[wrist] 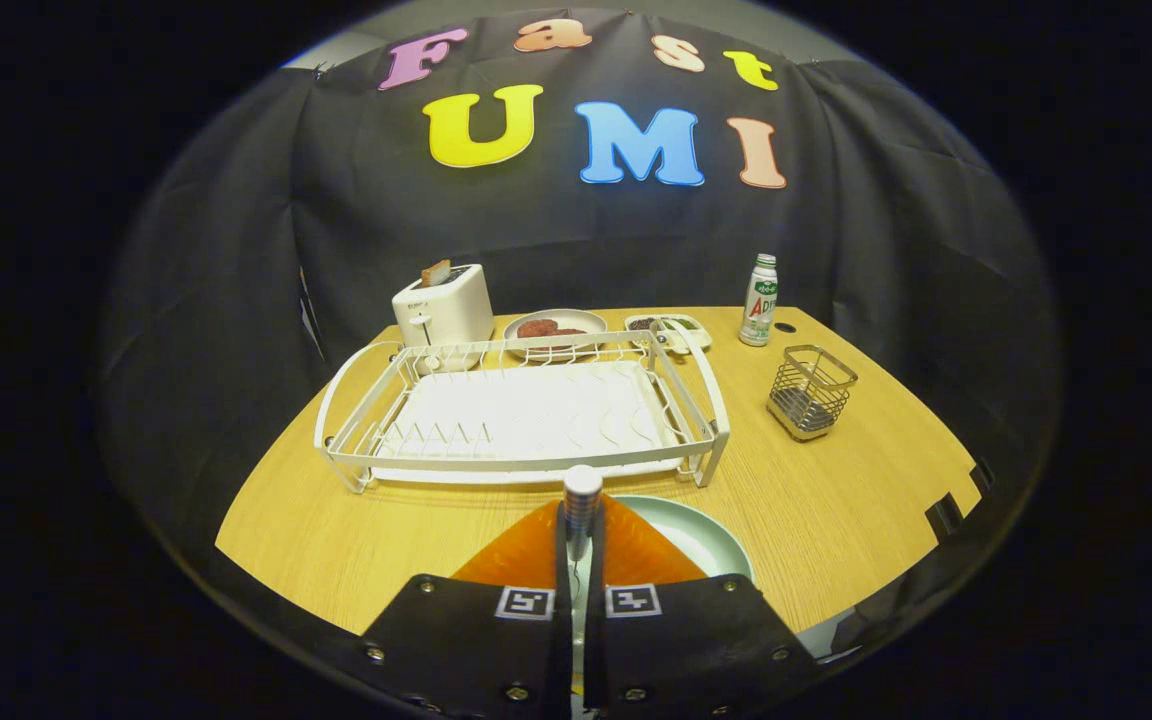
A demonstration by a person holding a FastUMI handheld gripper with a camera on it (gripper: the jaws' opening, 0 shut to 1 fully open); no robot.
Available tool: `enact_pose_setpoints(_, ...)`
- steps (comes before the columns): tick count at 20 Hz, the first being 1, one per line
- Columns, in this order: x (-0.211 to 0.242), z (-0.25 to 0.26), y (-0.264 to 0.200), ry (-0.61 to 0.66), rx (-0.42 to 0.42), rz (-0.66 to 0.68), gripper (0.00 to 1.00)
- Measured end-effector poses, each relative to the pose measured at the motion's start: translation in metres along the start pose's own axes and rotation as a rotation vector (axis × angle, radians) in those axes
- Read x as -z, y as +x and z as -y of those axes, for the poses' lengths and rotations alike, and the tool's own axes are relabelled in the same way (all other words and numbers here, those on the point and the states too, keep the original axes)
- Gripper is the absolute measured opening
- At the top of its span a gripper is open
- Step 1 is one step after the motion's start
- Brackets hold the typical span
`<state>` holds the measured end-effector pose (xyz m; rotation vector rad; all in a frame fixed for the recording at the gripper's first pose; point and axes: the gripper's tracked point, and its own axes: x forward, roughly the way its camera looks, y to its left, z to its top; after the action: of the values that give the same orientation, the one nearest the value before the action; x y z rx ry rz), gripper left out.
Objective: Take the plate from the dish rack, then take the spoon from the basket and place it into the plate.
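My gripper (579, 565) is shut on the spoon (582, 497), whose metal handle end sticks up between the two fingers. Under the fingers a pale green plate (701, 535) lies on the wooden table (836, 510), just in front of the white dish rack (526, 415). The fingers cover most of the plate, and the spoon's bowl is hidden. The rack holds no dishes. The wire basket (811, 390) stands to the right of the rack with nothing sticking out of it.
Behind the rack stand a white toaster (443, 305) with a slice in it, a plate of food (556, 328) and a small white dish (669, 328). A bottle (759, 300) stands behind the basket. The table's front edge runs just below the gripper.
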<state>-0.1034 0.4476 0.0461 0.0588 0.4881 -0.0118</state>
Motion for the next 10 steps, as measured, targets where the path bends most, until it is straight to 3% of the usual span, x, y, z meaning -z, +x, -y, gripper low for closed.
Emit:
enact_pose_setpoints(5, 0.007, 0.018, -0.004, 0.026, 0.063, -0.006, 0.15)
enact_pose_setpoints(10, 0.008, 0.018, -0.004, 0.041, 0.051, -0.014, 0.17)
